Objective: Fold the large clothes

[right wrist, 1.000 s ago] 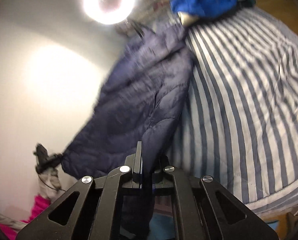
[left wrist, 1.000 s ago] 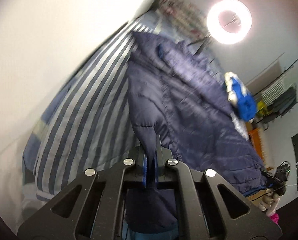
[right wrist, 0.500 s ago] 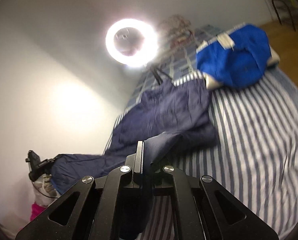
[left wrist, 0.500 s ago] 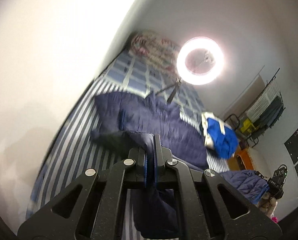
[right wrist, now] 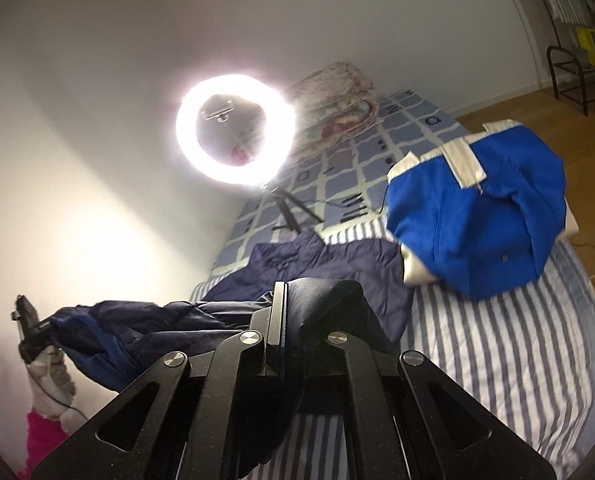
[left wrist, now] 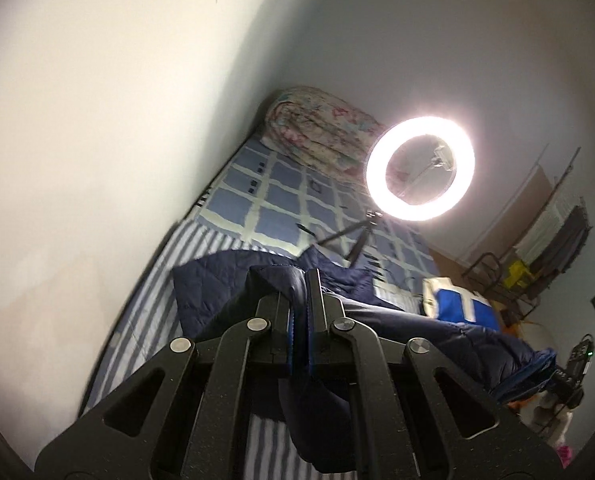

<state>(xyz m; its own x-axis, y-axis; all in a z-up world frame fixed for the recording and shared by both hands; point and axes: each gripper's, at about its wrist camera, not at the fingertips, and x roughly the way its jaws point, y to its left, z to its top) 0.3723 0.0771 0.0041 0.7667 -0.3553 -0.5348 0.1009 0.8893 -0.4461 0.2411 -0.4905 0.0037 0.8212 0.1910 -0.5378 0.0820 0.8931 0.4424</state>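
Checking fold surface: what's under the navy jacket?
The striped sheet shows around the navy jacket, with the checked blanket beyond its far edge. Whatever lies directly beneath the jacket is covered.

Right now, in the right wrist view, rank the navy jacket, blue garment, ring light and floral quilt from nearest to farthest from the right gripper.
1. Navy jacket: clamped in the right gripper, spreading ahead and left.
2. Blue garment: on the striped sheet, ahead right.
3. Ring light: standing on the bed, ahead left.
4. Floral quilt: rolled at the far end.
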